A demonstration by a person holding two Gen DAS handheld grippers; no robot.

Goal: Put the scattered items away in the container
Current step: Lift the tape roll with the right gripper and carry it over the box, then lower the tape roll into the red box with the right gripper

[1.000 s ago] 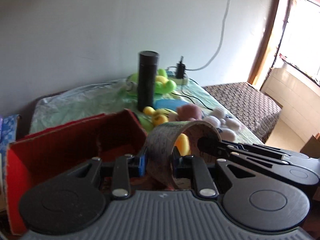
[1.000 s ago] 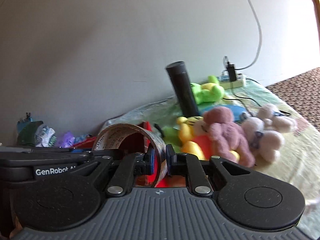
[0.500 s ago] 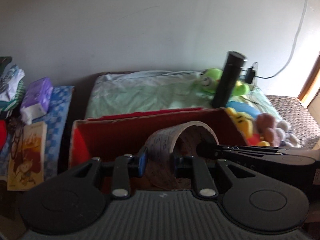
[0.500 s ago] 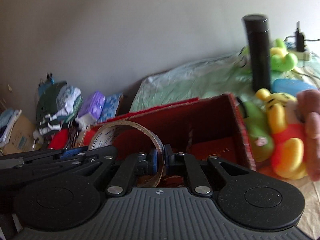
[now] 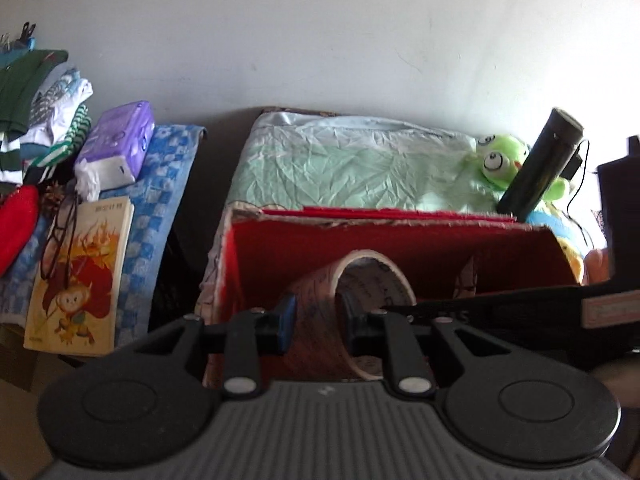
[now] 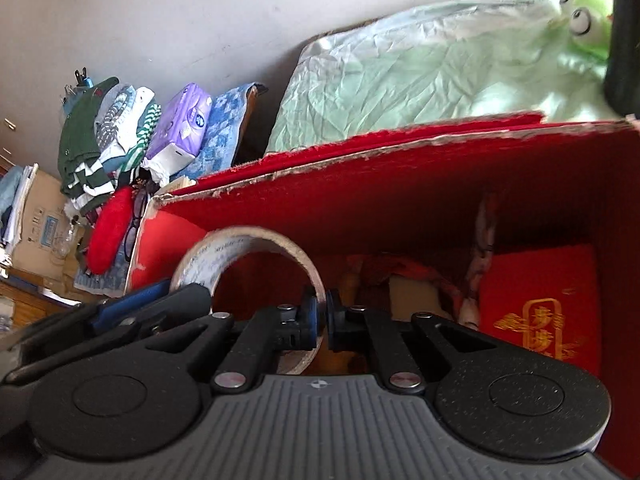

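Note:
A brown roll of tape [image 5: 320, 320] is held by both grippers over the open red box [image 5: 400, 240]. My left gripper [image 5: 318, 318] is shut on the roll's left wall. My right gripper [image 6: 322, 322] is shut on the roll's right wall [image 6: 312, 276]. The roll [image 6: 224, 256] hangs inside the box's near left part, above the box floor [image 6: 540, 300]. The right gripper's body shows in the left wrist view [image 5: 560, 312]. A green frog plush [image 5: 500, 160] and a black flask [image 5: 540, 164] lie on the bed behind the box.
A pale green sheet [image 5: 340, 168] covers the bed behind the box. To the left lie a yellow book [image 5: 80, 272], a purple tissue pack [image 5: 116, 148], folded clothes [image 5: 36, 108] and a red cloth item [image 5: 16, 224]. Yellow plush toys [image 5: 576, 256] sit right of the box.
Both grippers have carried the tape roll left and down from above the plush toys into the red box. The box now fills the right wrist view.

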